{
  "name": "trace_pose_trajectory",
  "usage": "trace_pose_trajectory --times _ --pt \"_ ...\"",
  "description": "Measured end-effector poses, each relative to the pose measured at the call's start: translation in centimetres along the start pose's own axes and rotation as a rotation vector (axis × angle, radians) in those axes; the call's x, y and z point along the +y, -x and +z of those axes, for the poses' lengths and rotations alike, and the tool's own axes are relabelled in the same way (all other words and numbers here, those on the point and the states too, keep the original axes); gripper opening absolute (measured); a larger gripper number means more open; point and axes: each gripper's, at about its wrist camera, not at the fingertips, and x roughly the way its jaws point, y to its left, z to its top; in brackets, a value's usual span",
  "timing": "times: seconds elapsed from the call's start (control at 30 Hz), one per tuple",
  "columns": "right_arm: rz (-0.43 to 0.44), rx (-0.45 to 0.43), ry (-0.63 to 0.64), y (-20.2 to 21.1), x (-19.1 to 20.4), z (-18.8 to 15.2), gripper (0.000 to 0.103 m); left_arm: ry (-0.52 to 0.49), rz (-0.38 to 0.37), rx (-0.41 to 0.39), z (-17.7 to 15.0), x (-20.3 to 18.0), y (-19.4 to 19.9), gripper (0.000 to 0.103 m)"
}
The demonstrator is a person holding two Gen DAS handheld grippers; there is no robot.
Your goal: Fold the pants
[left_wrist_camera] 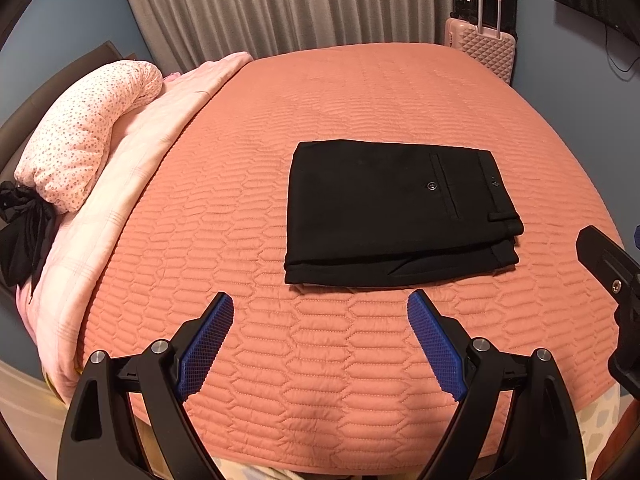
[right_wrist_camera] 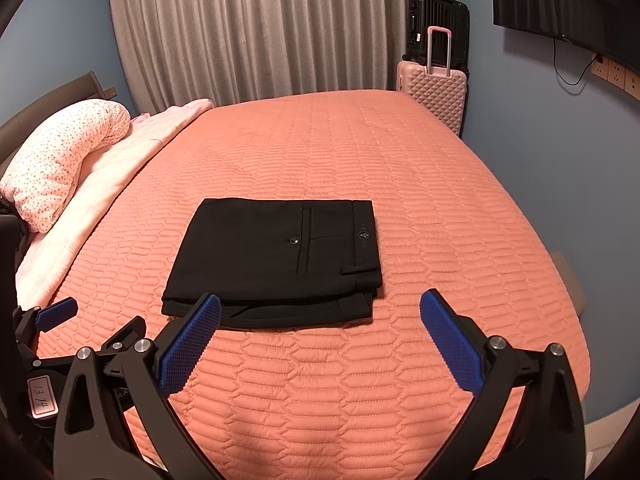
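Lying folded into a flat rectangle, the black pants [left_wrist_camera: 396, 212] rest on the orange quilted bed [left_wrist_camera: 320, 100], waistband at the right. Just near of them, the left claw [left_wrist_camera: 320, 312] and right claw [right_wrist_camera: 320, 312] hang over the quilt, both spread wide and empty, touching nothing.

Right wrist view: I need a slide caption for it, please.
Black pants lie folded on the orange quilt; the open right gripper holds nothing.
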Motion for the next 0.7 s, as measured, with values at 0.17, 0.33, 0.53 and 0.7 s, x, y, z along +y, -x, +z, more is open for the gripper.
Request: trace_pose_trajectory --times 0.17,0.33,0.53,0.7 --pt "0.000 -0.002 -0.001 0.09 -0.01 0.14 0.098 -0.007 -0.006 -0.002 -0.01 -0.09 0.16 0.087" --pt "-0.002 -0.004 -0.003 0.19 0.07 0.19 0.098 -0.013 -0.012 -0.001 0.01 -0.09 0.23 0.087" --pt "-0.002 -0.003 -0.004 0.30 0.15 0.21 0.098 -0.013 -0.016 -0.001 0.04 -0.16 0.23 0.087" --pt "0.000 -0.001 -0.007 0.29 0.12 0.15 0.098 -0.014 -0.017 0.001 0.08 -0.17 0.25 0.087"
